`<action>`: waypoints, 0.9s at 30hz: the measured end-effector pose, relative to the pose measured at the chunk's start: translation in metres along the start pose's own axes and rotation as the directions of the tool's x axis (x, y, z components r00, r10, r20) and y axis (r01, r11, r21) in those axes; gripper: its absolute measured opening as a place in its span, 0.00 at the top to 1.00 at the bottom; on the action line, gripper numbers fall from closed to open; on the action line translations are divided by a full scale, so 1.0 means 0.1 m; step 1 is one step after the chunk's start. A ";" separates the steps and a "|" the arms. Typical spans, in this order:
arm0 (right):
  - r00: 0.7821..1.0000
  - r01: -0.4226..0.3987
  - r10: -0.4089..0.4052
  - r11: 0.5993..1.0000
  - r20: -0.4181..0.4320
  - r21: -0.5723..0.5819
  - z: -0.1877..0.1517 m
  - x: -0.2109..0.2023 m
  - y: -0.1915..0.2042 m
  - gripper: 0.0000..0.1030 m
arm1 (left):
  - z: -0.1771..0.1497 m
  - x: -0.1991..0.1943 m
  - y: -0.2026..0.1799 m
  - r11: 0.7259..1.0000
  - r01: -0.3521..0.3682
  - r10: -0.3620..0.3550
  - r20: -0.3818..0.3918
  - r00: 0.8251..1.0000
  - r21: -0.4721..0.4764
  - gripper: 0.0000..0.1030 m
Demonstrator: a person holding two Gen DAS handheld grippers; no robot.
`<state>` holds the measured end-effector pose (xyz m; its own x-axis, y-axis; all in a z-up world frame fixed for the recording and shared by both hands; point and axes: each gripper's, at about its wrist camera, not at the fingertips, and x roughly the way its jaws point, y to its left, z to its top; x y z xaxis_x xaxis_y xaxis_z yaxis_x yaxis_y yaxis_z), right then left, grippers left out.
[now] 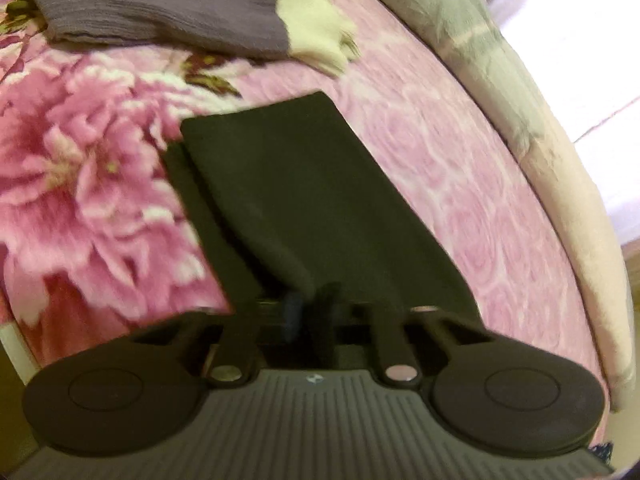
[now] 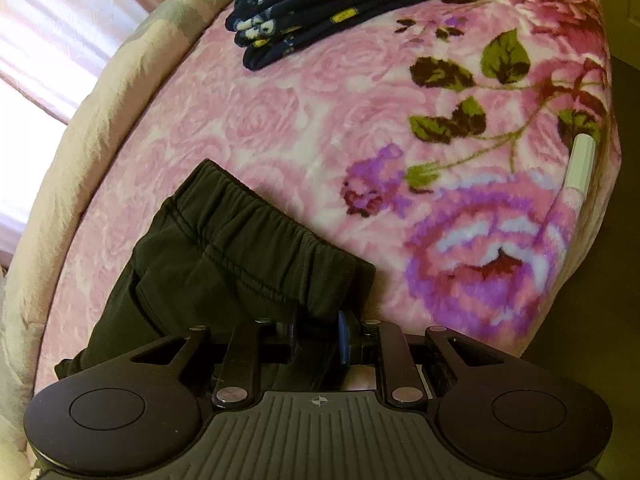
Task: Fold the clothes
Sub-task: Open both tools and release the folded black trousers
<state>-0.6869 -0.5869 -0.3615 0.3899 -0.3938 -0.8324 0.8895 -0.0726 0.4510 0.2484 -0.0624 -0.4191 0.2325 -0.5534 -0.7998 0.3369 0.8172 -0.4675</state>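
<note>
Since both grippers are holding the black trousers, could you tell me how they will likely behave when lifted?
Probably floppy: the black trousers sag and crease from the right gripper. Likely light; the left gripper holds the thin leg end. The gathered waistband may bunch.

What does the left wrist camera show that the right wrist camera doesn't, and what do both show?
Only the left wrist view: a grey-purple knit garment with a cream cuff lying beyond the left gripper, which is shut on the leg end of the black pants.

Only the right wrist view: a folded navy patterned garment, a white tube near the bed's edge, and the right gripper shut on the pants' elastic waistband.

Both: the black pants and the pink floral blanket.
</note>
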 end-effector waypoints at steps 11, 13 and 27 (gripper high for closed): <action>0.999 0.045 -0.045 0.999 0.021 -0.011 -0.03 0.00 0.08 0.83 | -0.17 -0.03 0.06 0.979 -0.028 0.024 0.022 0.999 0.202 0.96; 0.999 0.046 -0.045 0.999 0.016 -0.015 -0.02 0.00 0.08 0.83 | -0.15 -0.03 0.04 0.980 -0.034 0.030 0.025 0.999 0.195 0.96; 0.997 0.062 -0.069 0.985 -0.038 -0.160 0.07 -0.26 0.16 0.45 | -0.25 -0.28 -0.53 0.862 -0.182 0.265 -0.116 0.957 0.473 0.77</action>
<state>-0.6848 -0.5841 -0.3305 0.3367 -0.3527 -0.8731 0.9386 0.0510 0.3413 0.2011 -0.0864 -0.3815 0.2063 -0.2946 -0.9331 0.6798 0.7291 -0.0799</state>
